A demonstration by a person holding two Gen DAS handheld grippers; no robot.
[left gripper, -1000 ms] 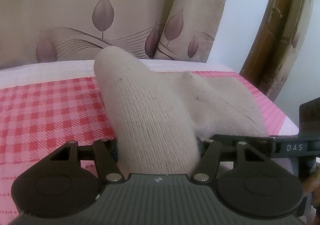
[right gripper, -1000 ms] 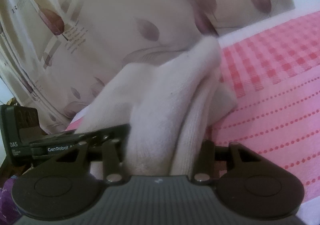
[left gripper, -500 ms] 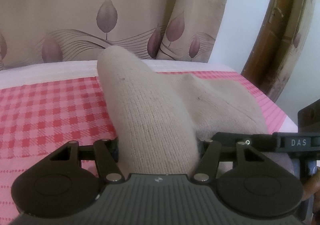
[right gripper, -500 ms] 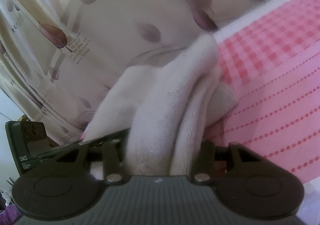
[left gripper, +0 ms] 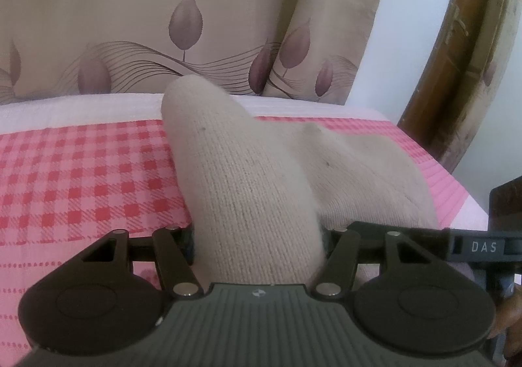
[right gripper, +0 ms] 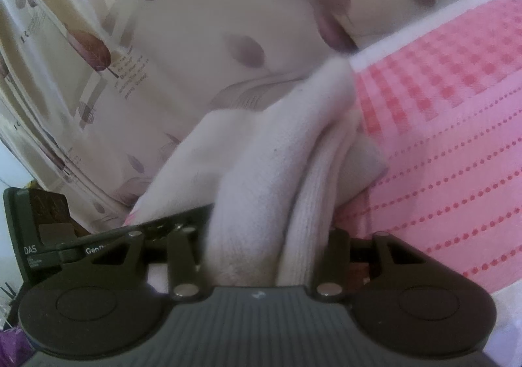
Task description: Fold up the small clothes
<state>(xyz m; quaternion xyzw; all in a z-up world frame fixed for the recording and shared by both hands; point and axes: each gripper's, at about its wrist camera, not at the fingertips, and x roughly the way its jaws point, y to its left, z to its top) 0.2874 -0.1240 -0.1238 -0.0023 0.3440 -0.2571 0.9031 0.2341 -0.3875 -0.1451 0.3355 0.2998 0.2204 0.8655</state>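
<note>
A small cream knitted garment [left gripper: 261, 190] is held up over a pink and red checked bedspread [left gripper: 81, 187]. My left gripper [left gripper: 259, 246] is shut on one bunched end of it; the knit covers the fingers. In the right wrist view my right gripper [right gripper: 264, 249] is shut on another bunched part of the same garment [right gripper: 261, 177], where a ribbed edge [right gripper: 310, 203] shows. The right gripper's body [left gripper: 483, 246] shows at the right edge of the left wrist view; the left gripper's body [right gripper: 42, 236] shows at the left of the right wrist view. Both sets of fingertips are hidden by cloth.
A beige curtain with leaf prints [left gripper: 182, 24] hangs behind the bed. A brown wooden frame [left gripper: 456, 56] stands at the right. The bed's pink dotted part [right gripper: 440, 187] lies to the right of the right gripper.
The right gripper has tilted and lifted a little, so more curtain and less bedspread show. The left gripper has barely moved. Both still hold the garment.
</note>
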